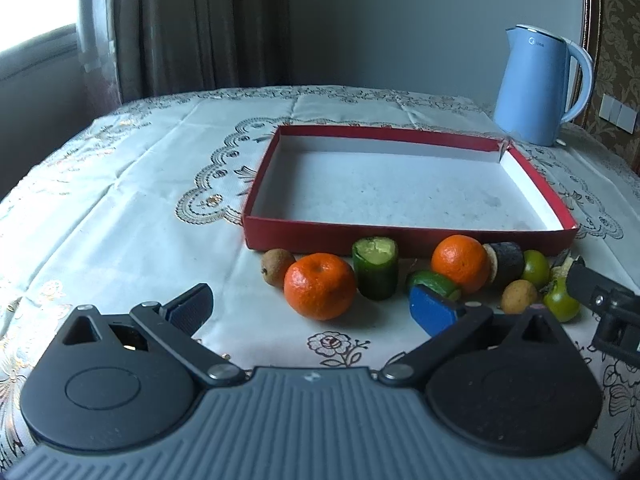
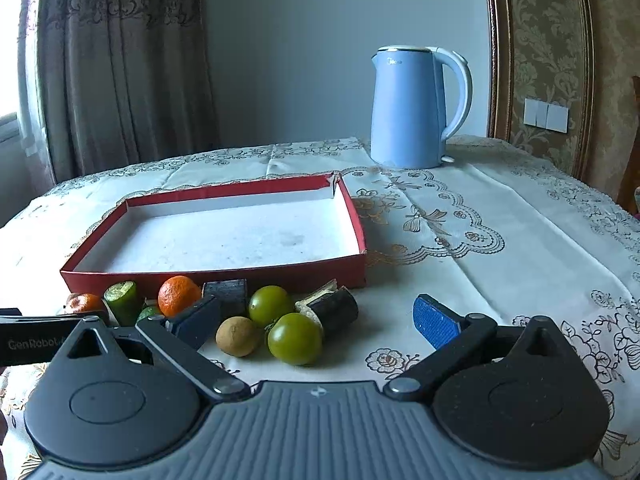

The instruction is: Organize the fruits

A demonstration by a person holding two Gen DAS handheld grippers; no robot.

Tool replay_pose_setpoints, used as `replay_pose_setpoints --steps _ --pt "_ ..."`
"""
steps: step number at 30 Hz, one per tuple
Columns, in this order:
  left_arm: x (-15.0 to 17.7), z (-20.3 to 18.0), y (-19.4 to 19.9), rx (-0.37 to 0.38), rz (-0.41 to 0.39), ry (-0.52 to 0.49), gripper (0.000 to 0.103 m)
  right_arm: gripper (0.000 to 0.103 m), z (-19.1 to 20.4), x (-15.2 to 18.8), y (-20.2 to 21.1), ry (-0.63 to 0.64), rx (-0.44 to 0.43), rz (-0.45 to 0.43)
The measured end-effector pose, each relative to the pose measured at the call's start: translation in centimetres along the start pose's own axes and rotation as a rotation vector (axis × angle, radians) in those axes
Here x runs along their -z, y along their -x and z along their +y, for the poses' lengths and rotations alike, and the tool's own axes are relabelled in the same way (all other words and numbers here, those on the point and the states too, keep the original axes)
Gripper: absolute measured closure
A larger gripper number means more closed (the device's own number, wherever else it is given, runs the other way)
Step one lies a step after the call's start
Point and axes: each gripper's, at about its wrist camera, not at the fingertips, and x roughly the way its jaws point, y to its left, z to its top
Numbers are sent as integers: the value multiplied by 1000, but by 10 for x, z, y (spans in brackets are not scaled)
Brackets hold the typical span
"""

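Both jaws stood spread wide and empty: the left gripper (image 1: 312,312) faced the nearest orange (image 1: 319,286), the right gripper (image 2: 316,322) a green fruit (image 2: 295,338) and a brown longan (image 2: 237,336). These round pieces looked firm but liable to roll, so a hold across the widest part seemed safest. Beyond the row, the red tray (image 1: 404,236) lay bare, its low near wall needing a lift over; the kettle (image 2: 412,108) stood well apart.

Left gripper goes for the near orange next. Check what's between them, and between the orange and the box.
Nothing visible stands between the open left gripper and the orange. The box lies right behind it; only its low front wall must be cleared.
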Motion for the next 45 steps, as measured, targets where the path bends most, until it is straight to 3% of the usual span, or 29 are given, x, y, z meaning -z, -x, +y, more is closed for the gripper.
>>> replay_pose_setpoints --steps 13,45 --pt "2 -2 4 2 -9 -10 0 0 3 0 9 16 10 -30" --pt "4 -3 -6 9 5 -19 0 0 -1 6 2 24 2 -13"
